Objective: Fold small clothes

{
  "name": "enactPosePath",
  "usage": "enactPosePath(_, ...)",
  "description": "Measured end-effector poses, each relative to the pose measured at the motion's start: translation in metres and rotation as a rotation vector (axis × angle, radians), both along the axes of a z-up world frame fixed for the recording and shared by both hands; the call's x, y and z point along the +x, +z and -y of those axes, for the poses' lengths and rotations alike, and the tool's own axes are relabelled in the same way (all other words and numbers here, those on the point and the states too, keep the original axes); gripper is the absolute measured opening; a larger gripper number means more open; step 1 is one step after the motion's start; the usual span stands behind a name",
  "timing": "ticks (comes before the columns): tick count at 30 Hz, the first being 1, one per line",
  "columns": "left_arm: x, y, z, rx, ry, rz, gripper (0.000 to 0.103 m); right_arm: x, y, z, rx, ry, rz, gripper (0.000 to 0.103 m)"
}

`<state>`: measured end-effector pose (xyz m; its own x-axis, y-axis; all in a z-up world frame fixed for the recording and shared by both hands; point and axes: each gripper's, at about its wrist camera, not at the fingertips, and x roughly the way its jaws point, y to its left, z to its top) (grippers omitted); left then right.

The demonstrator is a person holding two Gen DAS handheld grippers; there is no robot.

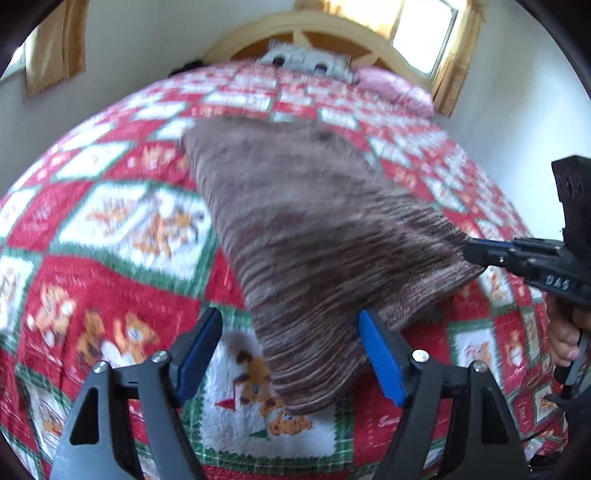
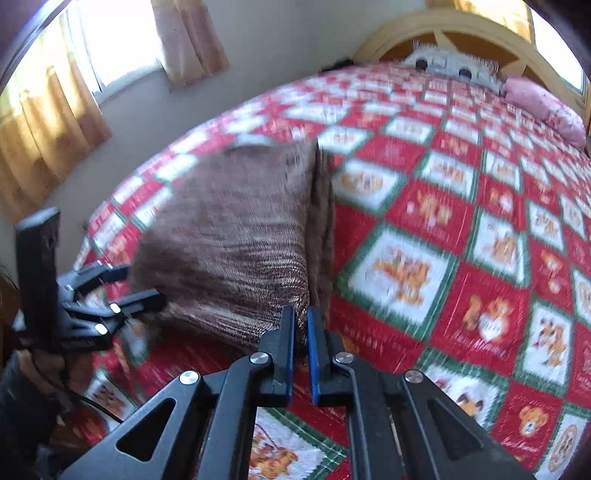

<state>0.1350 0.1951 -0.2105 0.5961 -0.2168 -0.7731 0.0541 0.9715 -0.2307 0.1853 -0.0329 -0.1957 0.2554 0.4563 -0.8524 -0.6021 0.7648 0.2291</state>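
Note:
A brown striped knit garment [image 1: 314, 229] lies folded on the quilt, one fold edge running up its right side in the right wrist view [image 2: 229, 236]. My left gripper [image 1: 291, 354] is open, its blue pads either side of the garment's near corner without pressing on it; it also shows at the left in the right wrist view [image 2: 135, 286]. My right gripper [image 2: 301, 332] is shut, pinching the garment's near right corner, which is pulled toward its tips. In the left wrist view the right gripper [image 1: 472, 253] comes in from the right, with a hand [image 1: 563, 343] on its handle.
The bed carries a red, white and green patchwork quilt [image 2: 443, 258]. At the wooden headboard [image 1: 332, 29] lie a grey cushion [image 1: 306, 61] and a pink pillow [image 2: 546, 107]. Curtained windows [image 2: 48, 110] and a pale wall stand to the left.

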Motion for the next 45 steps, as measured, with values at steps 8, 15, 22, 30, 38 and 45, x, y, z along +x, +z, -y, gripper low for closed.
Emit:
enactPosePath(8, -0.018, 0.01, 0.012, 0.101, -0.002, 0.047, 0.08, -0.004, -0.025, 0.009, 0.026, -0.115, -0.005, 0.035)
enactPosePath(15, -0.041, 0.029, 0.019, 0.124, -0.008, 0.119, 0.084, -0.028, 0.002, 0.027, 0.061, -0.191, 0.028, 0.049)
enactPosePath(22, -0.066, 0.065, 0.028, 0.15, -0.008, 0.246, 0.097, -0.077, 0.064, 0.034, 0.163, -0.222, 0.273, 0.05)
enactPosePath(30, -0.076, 0.089, 0.026, 0.127, 0.005, 0.323, 0.098, -0.114, 0.097, 0.017, 0.141, -0.147, 0.391, 0.051)
enactPosePath(38, -0.083, 0.098, 0.028, 0.123, 0.02, 0.346, 0.098, -0.123, 0.096, 0.016, 0.143, -0.139, 0.38, 0.051)
enactPosePath(45, -0.089, 0.104, 0.034, 0.133, 0.012, 0.367, 0.099, -0.135, 0.101, 0.023, 0.141, -0.151, 0.396, 0.052)
